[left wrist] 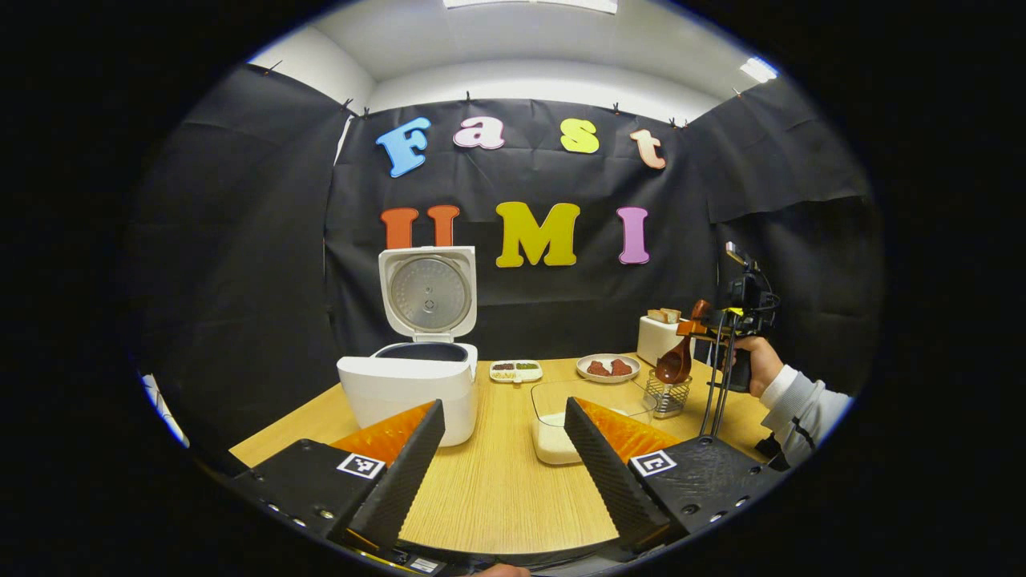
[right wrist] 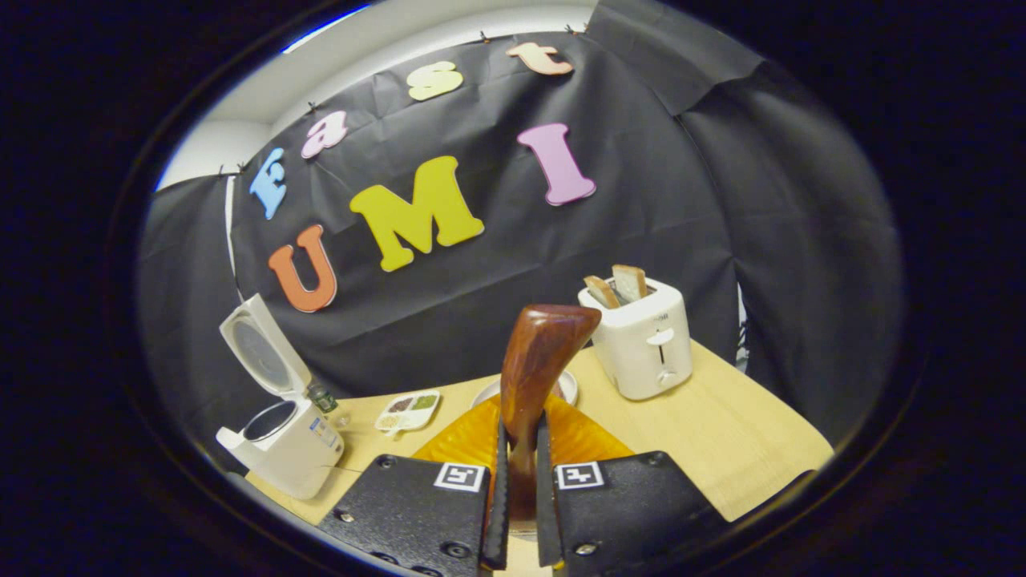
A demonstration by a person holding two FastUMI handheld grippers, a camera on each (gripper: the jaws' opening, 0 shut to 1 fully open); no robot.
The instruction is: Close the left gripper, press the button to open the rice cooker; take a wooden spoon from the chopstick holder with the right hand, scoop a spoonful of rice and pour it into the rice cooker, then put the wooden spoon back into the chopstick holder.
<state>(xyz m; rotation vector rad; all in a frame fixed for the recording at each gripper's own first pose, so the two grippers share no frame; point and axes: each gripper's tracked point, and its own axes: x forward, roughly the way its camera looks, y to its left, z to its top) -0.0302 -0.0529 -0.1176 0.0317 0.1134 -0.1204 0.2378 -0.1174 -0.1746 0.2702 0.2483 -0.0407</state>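
The white rice cooker (left wrist: 409, 385) stands on the table with its lid (left wrist: 429, 292) raised, the dark pot showing inside. My left gripper (left wrist: 501, 449) hovers low in front of it, open, nothing between its fingers. A clear container of rice (left wrist: 557, 437) sits just past its right finger. At the right, a hand holds my right gripper (left wrist: 709, 328), shut on the wooden spoon (left wrist: 676, 362); the spoon's bowl hangs right above the wire chopstick holder (left wrist: 668, 397). In the right gripper view the right gripper (right wrist: 519, 473) clamps the spoon handle (right wrist: 535, 369), and the rice cooker (right wrist: 284, 437) is far left.
A white toaster (left wrist: 659, 336) (right wrist: 645, 340) with bread slices stands at the back right. A plate (left wrist: 607, 367) of reddish food and a small divided dish (left wrist: 515, 370) (right wrist: 409, 410) lie mid-table. A sleeve (left wrist: 801, 409) reaches in from the right.
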